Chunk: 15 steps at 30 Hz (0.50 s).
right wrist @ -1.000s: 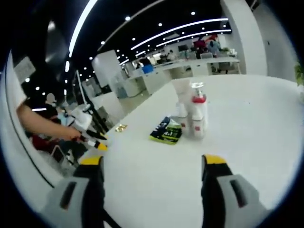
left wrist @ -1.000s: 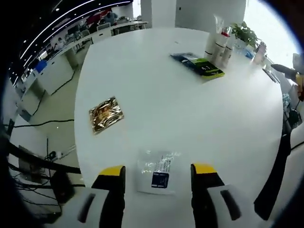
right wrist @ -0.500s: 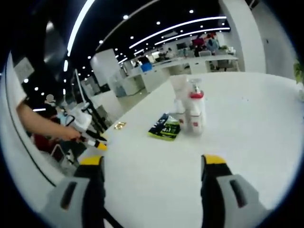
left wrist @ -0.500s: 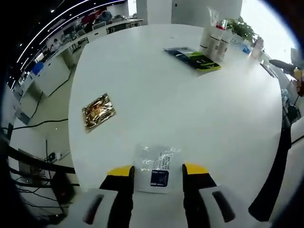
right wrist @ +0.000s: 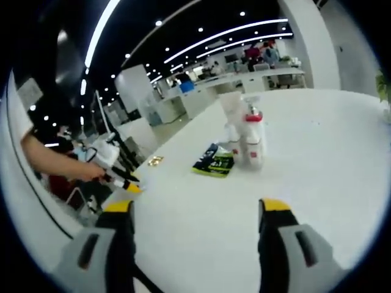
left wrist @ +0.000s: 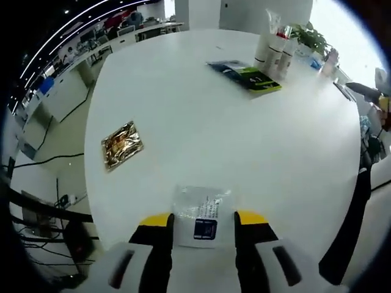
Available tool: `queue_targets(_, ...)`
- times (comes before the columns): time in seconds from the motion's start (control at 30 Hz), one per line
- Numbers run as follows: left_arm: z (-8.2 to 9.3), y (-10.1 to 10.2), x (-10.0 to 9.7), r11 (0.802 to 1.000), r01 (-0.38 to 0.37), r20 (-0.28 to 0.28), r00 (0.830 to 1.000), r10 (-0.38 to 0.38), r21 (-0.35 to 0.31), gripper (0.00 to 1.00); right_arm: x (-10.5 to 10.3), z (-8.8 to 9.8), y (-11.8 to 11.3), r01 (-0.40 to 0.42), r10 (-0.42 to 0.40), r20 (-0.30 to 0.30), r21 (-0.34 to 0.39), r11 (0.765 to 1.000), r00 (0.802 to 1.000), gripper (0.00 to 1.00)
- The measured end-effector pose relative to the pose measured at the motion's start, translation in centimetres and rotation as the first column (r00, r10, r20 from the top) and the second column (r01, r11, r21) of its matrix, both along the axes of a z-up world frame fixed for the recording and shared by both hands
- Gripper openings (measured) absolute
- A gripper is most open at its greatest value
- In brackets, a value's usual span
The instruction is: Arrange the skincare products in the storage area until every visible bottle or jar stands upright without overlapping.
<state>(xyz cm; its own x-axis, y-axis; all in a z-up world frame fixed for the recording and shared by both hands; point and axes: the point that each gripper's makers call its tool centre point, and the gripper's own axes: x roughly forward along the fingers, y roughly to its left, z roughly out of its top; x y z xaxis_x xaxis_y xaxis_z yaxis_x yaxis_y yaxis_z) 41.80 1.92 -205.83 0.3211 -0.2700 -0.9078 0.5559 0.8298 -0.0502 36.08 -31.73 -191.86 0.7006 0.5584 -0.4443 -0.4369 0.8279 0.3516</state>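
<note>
Closing in since a second ago, the left tool (left wrist: 203, 218) now has its yellow-tipped jaws much nearer together, one at each side edge of the clear sachet (left wrist: 201, 215) at the bottom centre of the left gripper view; whether they actually press it, I cannot tell. That sachet lies flat on the white counter (left wrist: 232, 140) with a dark label between the jaws. Left of centre lies a gold foil packet (left wrist: 121, 144), well apart from it. Up in the top right, a green-and-black sachet (left wrist: 246, 75) lies flat just beside a cluster of upright bottles (left wrist: 273, 50).

Over in the right gripper view, the right tool (right wrist: 199, 212) hangs with its jaws wide apart, nothing between them, above bare counter. Bottles stand upright at upper centre, a red-collared pump bottle (right wrist: 253, 139) in front, with the green sachet touching or just beside them on the left. At the left edge, a person's hand (right wrist: 91, 173) holds the left tool low over the counter.
</note>
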Motion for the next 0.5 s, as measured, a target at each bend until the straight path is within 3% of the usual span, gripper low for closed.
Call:
queue_targets(0.33,1.3,-2.7,-0.1,0.996,0.083,0.032,0.996,-0.083,-0.012,0.4,-0.1,-0.2,0.4,-0.022,0.022,-0.012,0.005,1.0,1.0,0.81)
queue_targets(0.43,1.9,-4.1,-0.2,0.993,0.119,0.044,0.992,-0.118,-0.027,0.4,-0.1,-0.2,0.3,-0.022,0.022,-0.014,0.014,1.0,1.0,0.8)
queue_targets(0.5,2.6,-6.4,-0.7,0.985,0.171,0.059,0.984,-0.169,-0.032,0.4,0.0,-0.3,0.3,-0.012,0.013,-0.02,0.029,1.0,1.0,0.79)
